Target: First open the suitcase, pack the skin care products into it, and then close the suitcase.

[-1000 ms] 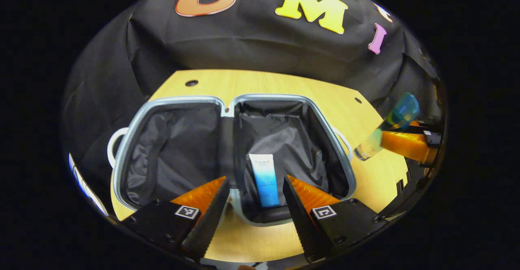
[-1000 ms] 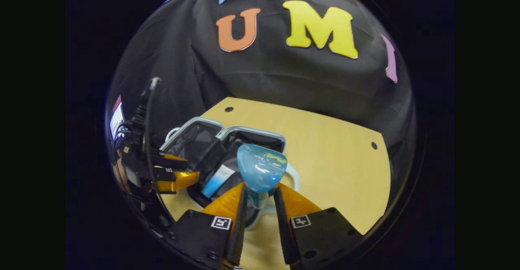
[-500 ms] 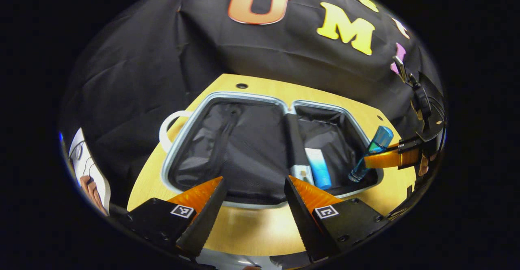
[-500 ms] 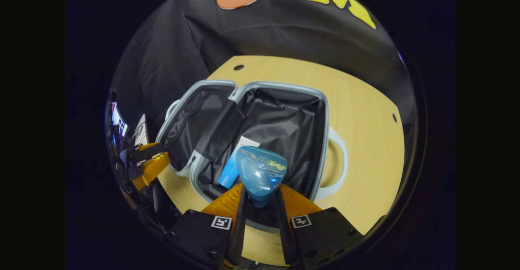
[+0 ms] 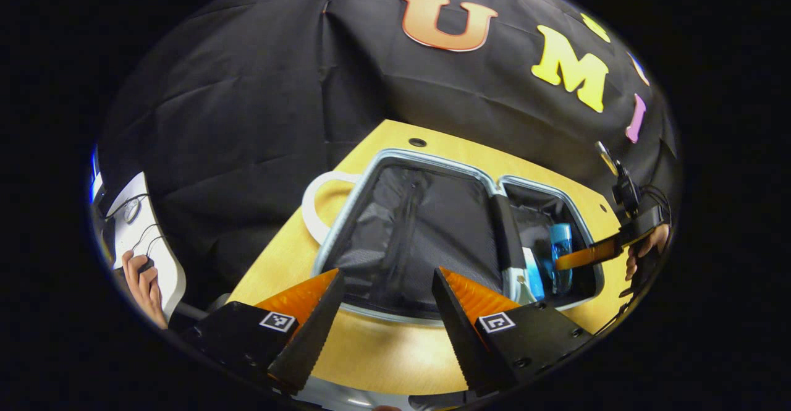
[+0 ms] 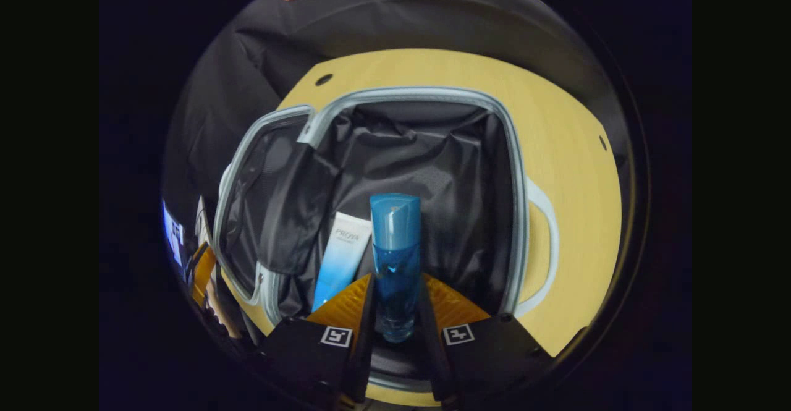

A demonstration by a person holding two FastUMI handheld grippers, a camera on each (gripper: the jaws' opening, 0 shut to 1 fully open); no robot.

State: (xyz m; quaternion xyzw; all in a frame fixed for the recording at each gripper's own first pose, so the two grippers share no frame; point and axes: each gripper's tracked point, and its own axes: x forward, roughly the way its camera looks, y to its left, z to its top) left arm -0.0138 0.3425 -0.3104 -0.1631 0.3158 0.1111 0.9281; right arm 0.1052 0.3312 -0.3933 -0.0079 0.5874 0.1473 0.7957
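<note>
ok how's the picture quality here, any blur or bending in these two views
Left gripper view: sharp, fisheye bends the suitcase rim and table edge. Right gripper view: dimmer, the bottle between the fingers crisp, glare on its cap, the tube clear.

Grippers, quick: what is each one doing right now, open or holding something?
Left gripper: open, holding nothing, above the table edge.
Right gripper: shut on the blue bottle, inside the open suitcase.

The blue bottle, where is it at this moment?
In the right gripper view, the blue bottle is between the right claw's fingers, inside the open suitcase, beside the tube on its left.
</note>
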